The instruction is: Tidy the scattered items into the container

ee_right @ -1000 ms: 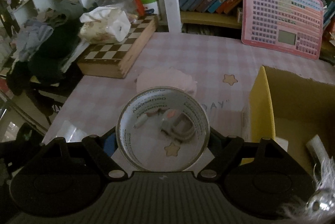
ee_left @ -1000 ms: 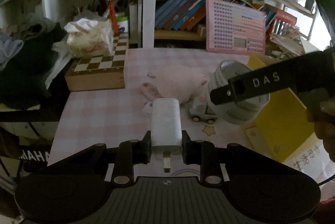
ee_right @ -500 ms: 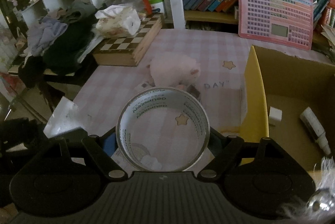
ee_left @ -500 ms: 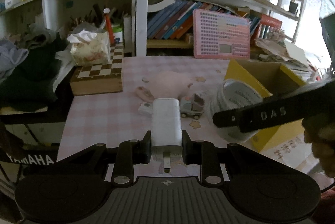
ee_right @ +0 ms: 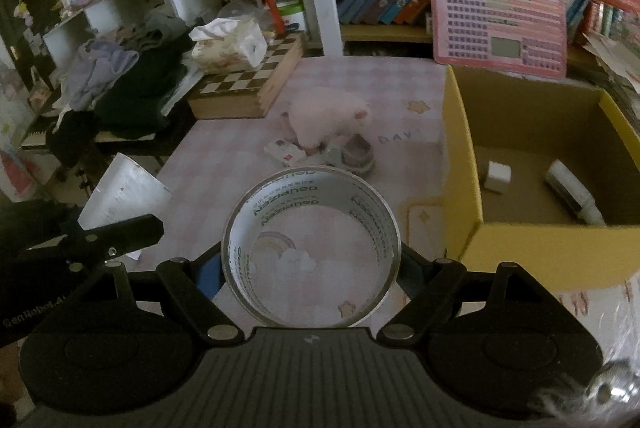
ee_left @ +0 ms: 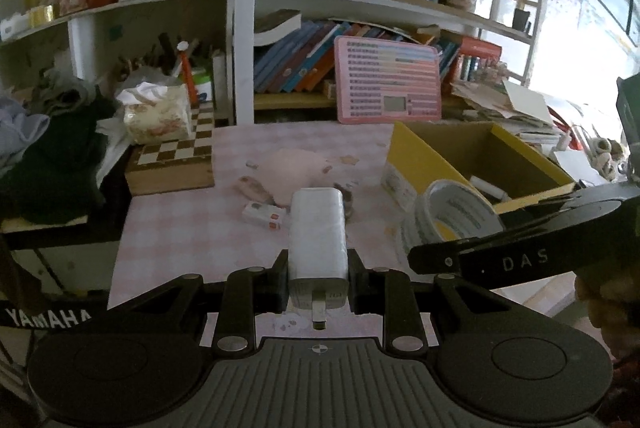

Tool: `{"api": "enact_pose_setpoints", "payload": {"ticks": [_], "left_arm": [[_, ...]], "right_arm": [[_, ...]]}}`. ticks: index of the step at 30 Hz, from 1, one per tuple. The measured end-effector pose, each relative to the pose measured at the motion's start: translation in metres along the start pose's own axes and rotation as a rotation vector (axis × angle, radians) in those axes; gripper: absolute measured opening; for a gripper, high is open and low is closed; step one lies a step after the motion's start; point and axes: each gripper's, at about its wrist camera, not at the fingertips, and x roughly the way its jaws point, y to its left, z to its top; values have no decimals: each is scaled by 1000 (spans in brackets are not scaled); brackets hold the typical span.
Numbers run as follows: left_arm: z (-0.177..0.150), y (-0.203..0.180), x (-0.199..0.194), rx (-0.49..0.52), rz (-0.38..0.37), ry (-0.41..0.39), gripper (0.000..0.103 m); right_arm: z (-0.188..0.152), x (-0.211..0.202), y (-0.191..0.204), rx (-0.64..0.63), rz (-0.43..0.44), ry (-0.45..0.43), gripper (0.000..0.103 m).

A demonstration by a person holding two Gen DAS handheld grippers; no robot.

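Observation:
My left gripper [ee_left: 318, 268] is shut on a white charger plug [ee_left: 318, 236], held above the pink checked table. My right gripper [ee_right: 311, 268] is shut on a roll of clear tape [ee_right: 311, 248], also held high above the table; the roll shows in the left wrist view [ee_left: 452, 216]. The yellow cardboard box [ee_right: 464, 164] stands to the right and holds a small white cube [ee_right: 498, 175] and a white tube [ee_right: 572, 197]. A pink plush [ee_right: 326, 120], a small white packet [ee_right: 286, 152] and a toy car [ee_right: 356, 152] lie on the table.
A chessboard box [ee_right: 248, 84] with a tissue pack [ee_right: 228, 46] on it sits at the back left. A pink calculator board [ee_right: 498, 18] leans on the bookshelf. Dark clothes [ee_right: 132, 84] pile up at the left edge.
Both grippers have risen and pulled back from the table with their items still held. The box interior and more of the table now show.

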Motion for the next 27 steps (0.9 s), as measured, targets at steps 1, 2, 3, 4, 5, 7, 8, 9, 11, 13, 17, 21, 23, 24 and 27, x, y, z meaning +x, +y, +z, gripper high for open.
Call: {"api": "enact_pose_setpoints", "payload": {"ticks": [1,2,3,4,5,7,8,9,11,13,17,21,23,24,27], "left_arm": [[-1,-1,-2,3,-5,0,25],[-2,-3,-3,7,-11,1,25],[-3,-5,-5,11,-16,2,25],[-5,-6,-7,16,-22,2,25],[-6,-8,-8,20,-28,3,25],[-8,-11,-10,28,-42,6,25],[-9,-13,-11,31,-49,8,25],[-10,-15,-11,35,-56,10,25],[-12,-19,-12,42,-71,12,25],[-13,-24,-12,48,-86,16,25],[-15,-33,-11,61,-117,23,25],[-15,-46,-8,84,-154,30,25],[-14,-54,-5,95,-175,36,25],[-14,-58,-3,101,-184,39,25],[-13,-68,0,121,-206,44,25]], "right_arm": [[-3,-3,0,7,-4,-1,82],[-7,-6,-1,14,-8,-3,82],[-10,-9,-1,21,-12,-5,82],[-14,-11,-1,26,-16,-8,82],[-17,-14,-1,33,-22,-10,82],[-23,-20,-2,43,-32,-15,82],[-25,-22,-2,46,-37,-17,82],[-28,-25,-2,49,-41,-19,82],[-32,-30,-4,55,-52,-23,82],[-38,-35,-7,65,-65,-25,82],[-48,-44,-16,97,-90,-27,82],[-56,-54,-26,125,-120,-28,82],[-60,-58,-31,138,-134,-26,82],[-62,-60,-35,145,-141,-25,82],[-67,-66,-44,165,-157,-26,82]]}}
